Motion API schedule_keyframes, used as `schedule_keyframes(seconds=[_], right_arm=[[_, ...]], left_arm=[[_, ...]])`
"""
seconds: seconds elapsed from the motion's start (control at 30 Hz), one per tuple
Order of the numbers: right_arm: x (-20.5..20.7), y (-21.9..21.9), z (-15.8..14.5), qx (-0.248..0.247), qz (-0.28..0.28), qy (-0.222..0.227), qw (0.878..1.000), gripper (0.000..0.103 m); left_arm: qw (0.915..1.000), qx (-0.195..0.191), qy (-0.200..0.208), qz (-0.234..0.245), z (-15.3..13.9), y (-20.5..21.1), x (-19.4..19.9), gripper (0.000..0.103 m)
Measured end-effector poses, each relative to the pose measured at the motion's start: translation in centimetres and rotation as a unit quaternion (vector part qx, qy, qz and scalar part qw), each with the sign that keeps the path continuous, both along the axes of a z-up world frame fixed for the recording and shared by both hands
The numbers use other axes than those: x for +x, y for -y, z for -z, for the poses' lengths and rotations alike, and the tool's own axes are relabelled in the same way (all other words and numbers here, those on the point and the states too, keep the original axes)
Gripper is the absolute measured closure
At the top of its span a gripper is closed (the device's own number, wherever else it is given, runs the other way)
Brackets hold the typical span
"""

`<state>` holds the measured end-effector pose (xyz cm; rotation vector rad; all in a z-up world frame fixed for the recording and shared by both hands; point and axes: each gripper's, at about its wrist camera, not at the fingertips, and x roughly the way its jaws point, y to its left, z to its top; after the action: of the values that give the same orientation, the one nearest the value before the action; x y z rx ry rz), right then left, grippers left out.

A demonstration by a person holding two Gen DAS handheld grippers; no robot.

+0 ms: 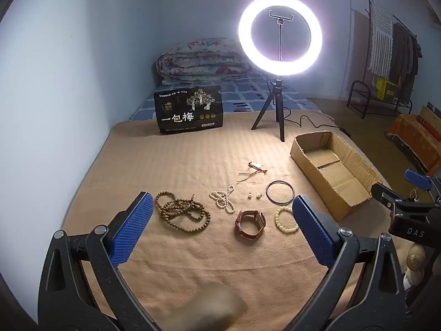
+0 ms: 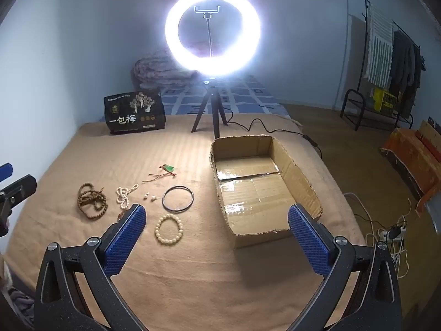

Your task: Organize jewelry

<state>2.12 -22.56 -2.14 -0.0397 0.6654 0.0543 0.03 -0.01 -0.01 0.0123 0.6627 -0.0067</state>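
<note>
- Brown bead strand (image 1: 180, 212): one
- White bead strand (image 1: 222, 199): one
- Cream bead bracelet (image 1: 286, 219): one
- Black bangle (image 1: 280, 192): one
- Watch (image 1: 250, 224): one
- Small pearl pieces (image 1: 254, 195): two
- Corded pendant (image 1: 255, 167): one
- Cardboard box (image 1: 333, 171): one

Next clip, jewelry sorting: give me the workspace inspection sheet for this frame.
Surface: tan blanket over a bed, flat, lightly ribbed.
Job's things: cardboard box open and empty; beside it brown bead necklace, white bead strand, watch, cream bead bracelet, dark bangle, two small earrings, green pendant on red cord, all loose on the blanket.
Clutter: black snack bag, folded quilt.
Grippers: left gripper and right gripper both open, holding nothing.
Cables: ring light lead trails off the bed; white cords and power strip on the floor.
Surroundings: clothes rack, blue wall.
</note>
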Motion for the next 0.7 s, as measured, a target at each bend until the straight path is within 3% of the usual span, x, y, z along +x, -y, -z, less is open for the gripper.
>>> schedule_keyframes(seconds=[0.7], right_arm=[[-0.11,-0.05,-0.05,-0.009,-0.002,-0.003,1.000,0.001]], left_arm=[[0.9999,0.004,0.012,-0.001,-0.83,-0.02,-0.24,0.000]])
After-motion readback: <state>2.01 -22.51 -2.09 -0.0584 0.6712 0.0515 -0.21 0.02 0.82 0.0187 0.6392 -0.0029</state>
